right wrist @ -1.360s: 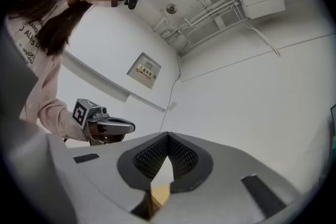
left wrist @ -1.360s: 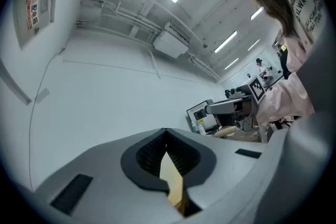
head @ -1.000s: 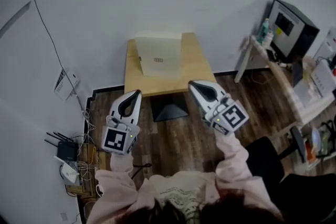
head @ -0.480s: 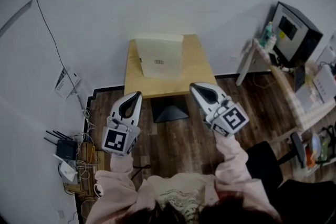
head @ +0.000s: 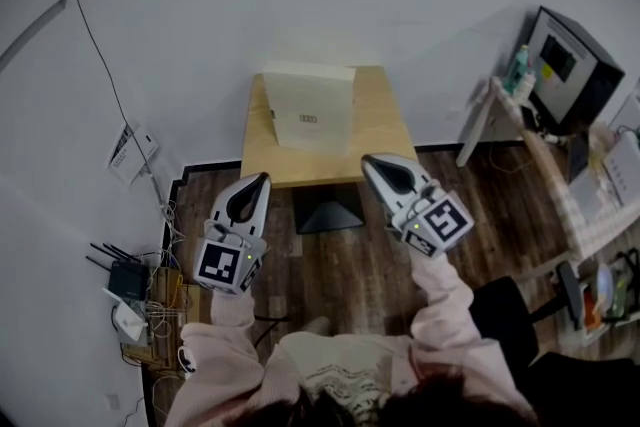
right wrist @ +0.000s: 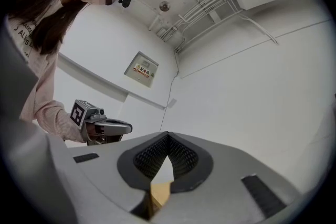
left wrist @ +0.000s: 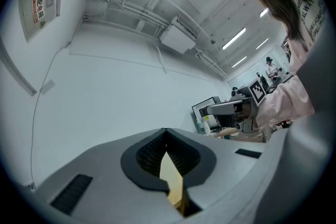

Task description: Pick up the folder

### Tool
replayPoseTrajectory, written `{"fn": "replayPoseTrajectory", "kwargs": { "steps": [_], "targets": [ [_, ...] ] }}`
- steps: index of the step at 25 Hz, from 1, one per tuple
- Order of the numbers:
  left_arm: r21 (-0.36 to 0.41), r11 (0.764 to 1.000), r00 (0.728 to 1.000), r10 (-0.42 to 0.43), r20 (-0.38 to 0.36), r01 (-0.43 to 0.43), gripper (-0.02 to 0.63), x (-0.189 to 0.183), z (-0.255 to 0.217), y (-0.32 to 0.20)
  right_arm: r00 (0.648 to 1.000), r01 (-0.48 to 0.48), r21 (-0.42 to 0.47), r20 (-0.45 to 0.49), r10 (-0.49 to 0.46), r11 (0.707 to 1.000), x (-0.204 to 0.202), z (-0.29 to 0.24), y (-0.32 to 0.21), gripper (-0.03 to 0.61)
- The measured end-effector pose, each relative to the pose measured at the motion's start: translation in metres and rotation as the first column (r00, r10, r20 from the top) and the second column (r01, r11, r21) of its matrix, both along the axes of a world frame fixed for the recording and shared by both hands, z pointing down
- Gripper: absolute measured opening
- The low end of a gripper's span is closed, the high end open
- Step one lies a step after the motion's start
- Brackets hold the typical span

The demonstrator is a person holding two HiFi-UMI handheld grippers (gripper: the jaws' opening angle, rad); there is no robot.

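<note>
L gripper [head: 258, 183] & R gripper [head: 372, 163] both have jaws pressed together, empty, well short of the folder [head: 308, 105] at the table's [head: 385, 140] far side by the wall, so I'd open one wide first, then reach fwd & pinch a free edge, not the flat face.

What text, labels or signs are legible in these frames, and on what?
"ALWAY…" on the person's shirt; rest unclear.
Red characters on the wall sign: too small to read.
The label on the folder: too small to read.
</note>
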State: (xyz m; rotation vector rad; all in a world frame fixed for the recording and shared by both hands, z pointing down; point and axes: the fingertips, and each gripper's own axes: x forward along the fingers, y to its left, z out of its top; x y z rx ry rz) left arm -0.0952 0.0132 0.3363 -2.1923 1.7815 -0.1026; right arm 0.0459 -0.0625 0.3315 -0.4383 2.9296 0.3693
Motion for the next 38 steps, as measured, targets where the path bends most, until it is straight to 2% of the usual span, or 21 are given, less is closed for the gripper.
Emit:
{"fn": "replayPoseTrajectory", "kwargs": {
  "steps": [9,25,28,38],
  "targets": [
    [-0.01,1.0,1.0,0.003,-0.013,-0.004,0.0,-0.019,0.007,-0.027,1.0,0.016,-0.011,-0.013,-0.016,1.0,-0.023,0.007,-0.022,0.005],
    [-0.05,0.996,0.997,0.075,-0.028,-0.076,0.0,-0.053,0.016,-0.102,0.998,-0.048,-0.05,-0.038,0.046,0.998,-0.055,0.017,-0.084,0.005],
    [-0.055,0.994,0.996,0.09,-0.012,-0.091,0.0,-0.06,0.022,-0.114,0.997,-0.06,-0.063,-0.044,0.058,0.996,-0.058,0.019,-0.094,0.005],
    [-0.077,0.99,0.991,0.117,-0.06,-0.121,0.0,-0.084,0.032,-0.146,0.995,-0.093,-0.069,-0.048,0.09,0.993,-0.08,0.029,-0.125,0.005]
  ]
}}
